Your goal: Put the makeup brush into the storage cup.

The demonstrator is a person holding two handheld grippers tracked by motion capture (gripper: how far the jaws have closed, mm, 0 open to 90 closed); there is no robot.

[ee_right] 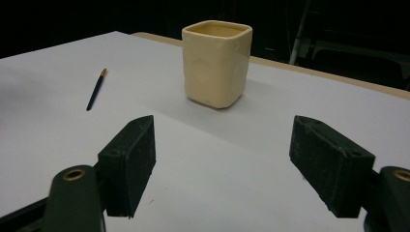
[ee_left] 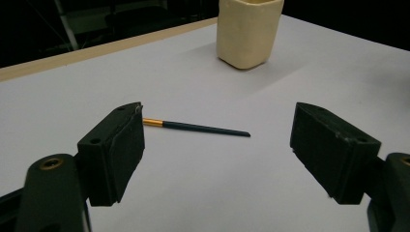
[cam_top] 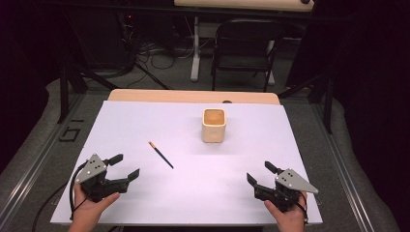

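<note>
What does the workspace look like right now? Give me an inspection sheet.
Surface: white sheet on a wooden table.
Job's things: paintbrush lying flat, left of centre; cream cup upright, apart from it.
Clutter: nothing seen.
Grippers: left gripper and right gripper open, hand-held near the front edge, holding nothing.
Cables: one trails from the left gripper; more on the floor behind.
Surroundings: folding chair, dark room.

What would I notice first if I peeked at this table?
Probably the cream cup, standing upright toward the far middle of the white table. Next, the thin dark paintbrush lying flat, nearer the left gripper. Both that and the right gripper wait open and empty at the near edge.
</note>
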